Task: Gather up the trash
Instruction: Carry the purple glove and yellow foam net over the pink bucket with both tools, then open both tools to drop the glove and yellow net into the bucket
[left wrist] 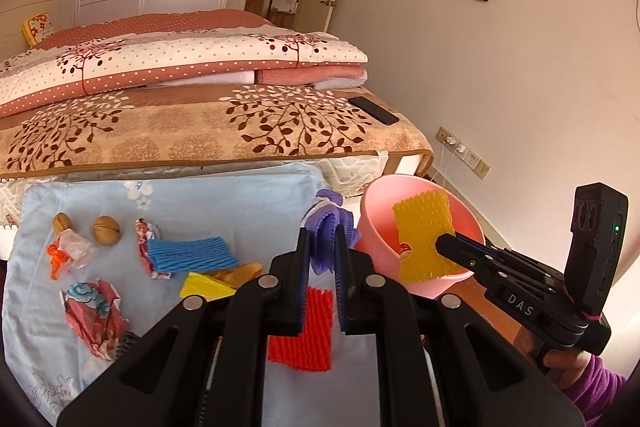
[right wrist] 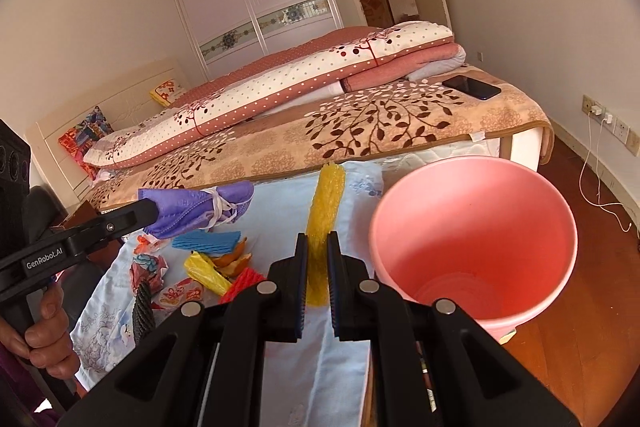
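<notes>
Yellow foam net sleeve (right wrist: 326, 211) pinched between the pads of the right gripper (right wrist: 318, 267), jaws pressed nearly together on its near end. Long axis running away from the gripper, far end tilted up and edge-on in the right wrist view; broad face seen from the left wrist view (left wrist: 424, 239), with a small red sticker near its lower left corner, hanging in front of the open mouth of the pink bucket (right wrist: 476, 227). Bucket just right of the sleeve, standing at the right end of the cloth, inside bare as far as visible.

Purple bundle tied with white string (right wrist: 200, 207) clamped in the left gripper (left wrist: 324, 259), jaws narrowed onto it, bundle sticking out beyond the fingertips, raised above the cloth, left of the yellow sleeve.

Below and left, on the pale blue cloth (left wrist: 248, 203): blue foam net (left wrist: 192, 253) lying flat, red foam net (left wrist: 306, 335) near the left gripper's fingers, yellow folded piece (left wrist: 204, 287) with orange peel (left wrist: 240, 273) beside it, two walnuts (left wrist: 106, 225) at the far left, crumpled printed wrappers (left wrist: 96, 315) nearest. Hand in purple sleeve (left wrist: 576, 367) gripping the right gripper's handle.

Beyond the cloth, bed (left wrist: 200, 131) with a folded quilt and a dark phone (left wrist: 373, 110) at its right edge.
</notes>
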